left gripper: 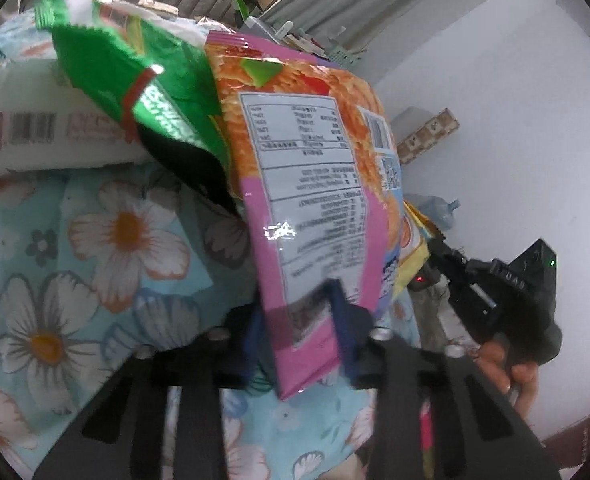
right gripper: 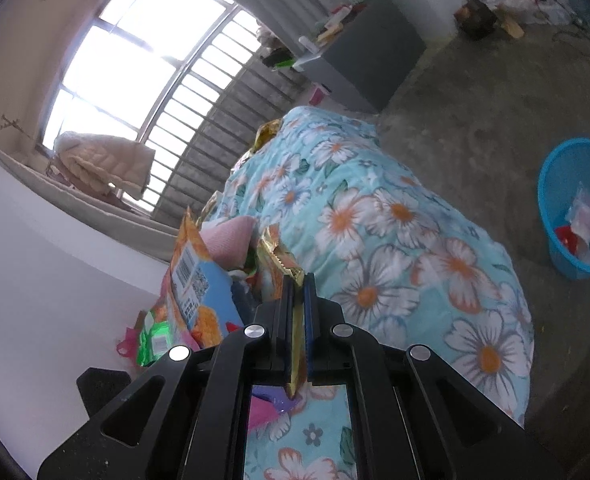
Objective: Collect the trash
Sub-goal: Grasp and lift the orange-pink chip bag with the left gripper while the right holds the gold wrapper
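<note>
Trash is in both grippers at this moment. The left gripper (left gripper: 299, 312) is clamped on the lower edge of a pink and orange snack bag (left gripper: 315, 184), which hangs up in front of its camera above the flowered bedsheet (left gripper: 107, 240). A green wrapper (left gripper: 135, 84) lies just behind it, against a white package with a barcode (left gripper: 35, 132). The right gripper (right gripper: 298, 312) has its jaws pressed together on a thin gold wrapper (right gripper: 279, 260), with more wrappers piled beside it on the bed. The blue bin (right gripper: 575, 208) stands on the concrete floor, well apart from the bed, and already has some trash inside.

I think the step now is to carry both pieces to the bin. Both holds are only on an edge, so the grip should stay firm and the movement smooth. Each piece should be released only when it is fully over the bin's opening, since light wrappers can drift sideways.
</note>
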